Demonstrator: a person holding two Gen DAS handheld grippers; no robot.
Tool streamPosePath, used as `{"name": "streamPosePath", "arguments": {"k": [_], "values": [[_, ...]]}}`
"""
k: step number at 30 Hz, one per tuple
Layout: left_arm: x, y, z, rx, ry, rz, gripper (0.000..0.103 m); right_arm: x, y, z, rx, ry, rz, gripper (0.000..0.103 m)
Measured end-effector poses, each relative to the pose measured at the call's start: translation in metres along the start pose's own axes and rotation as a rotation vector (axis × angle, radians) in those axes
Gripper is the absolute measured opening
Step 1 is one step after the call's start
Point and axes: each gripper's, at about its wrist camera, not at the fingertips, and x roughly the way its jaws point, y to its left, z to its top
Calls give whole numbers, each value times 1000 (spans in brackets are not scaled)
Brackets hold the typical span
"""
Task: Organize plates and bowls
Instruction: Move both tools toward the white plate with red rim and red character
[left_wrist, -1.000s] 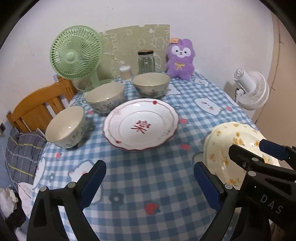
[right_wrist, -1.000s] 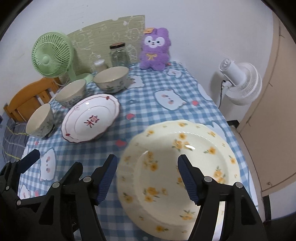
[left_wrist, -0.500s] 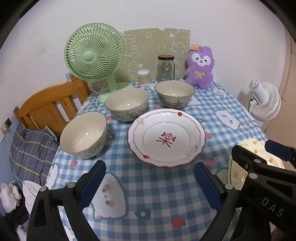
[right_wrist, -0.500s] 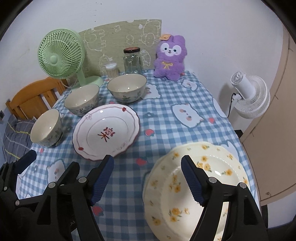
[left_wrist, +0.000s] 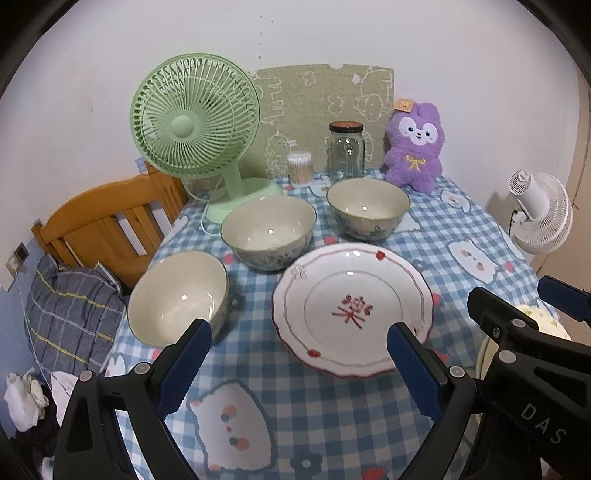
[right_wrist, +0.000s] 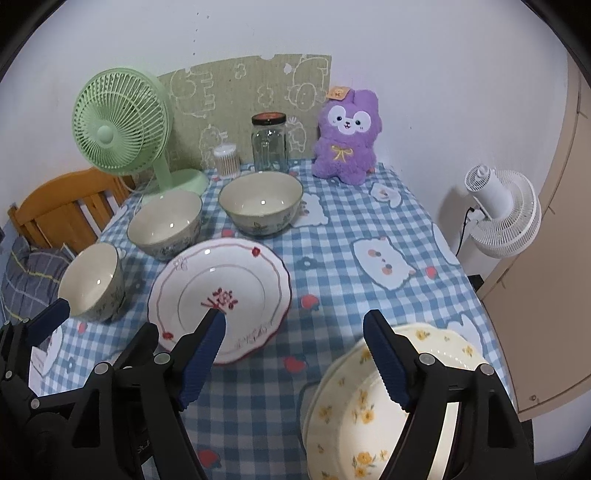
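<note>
A white plate with red trim (left_wrist: 352, 308) (right_wrist: 219, 297) lies mid-table. Three cream bowls stand around it: one near left (left_wrist: 179, 297) (right_wrist: 92, 282), one behind it (left_wrist: 269, 230) (right_wrist: 166, 223), one at the back (left_wrist: 368, 208) (right_wrist: 260, 203). A yellow-flowered plate (right_wrist: 364, 402) (left_wrist: 543, 321) lies at the near right edge. My left gripper (left_wrist: 297, 373) is open and empty, hovering before the near bowl and red-trim plate. My right gripper (right_wrist: 293, 360) is open and empty, its right finger over the flowered plate.
At the back stand a green fan (left_wrist: 195, 122), a cotton-swab tub (left_wrist: 300, 168), a glass jar (left_wrist: 346, 149) and a purple plush (left_wrist: 415, 147). A wooden chair (left_wrist: 99, 225) is left of the table, a white fan (right_wrist: 500, 214) to the right.
Both grippers have pulled back and swung left. The flowered plate has slid lower and rightward in both views. The bowls and red-trim plate now sit more central. Both stay open.
</note>
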Motion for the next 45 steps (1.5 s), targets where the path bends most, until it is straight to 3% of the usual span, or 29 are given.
{"name": "streamPosePath", "arguments": {"k": [7,15,30,38,45], "values": [[15,2,14,-16,2,-18,97,12,3,15,-19,-26,-10,83],[39,3,23,-52,14,-15,97,38,6,27,-30,-31,73,83],[92,-1,23,-71,118,-32,94,94,8,32,-36,69,82,83],[112,-5,18,-72,163,-47,83,116,7,30,-39,113,80,83],[122,-1,15,-87,177,-34,65,130,3,28,-16,147,84,83]]}}
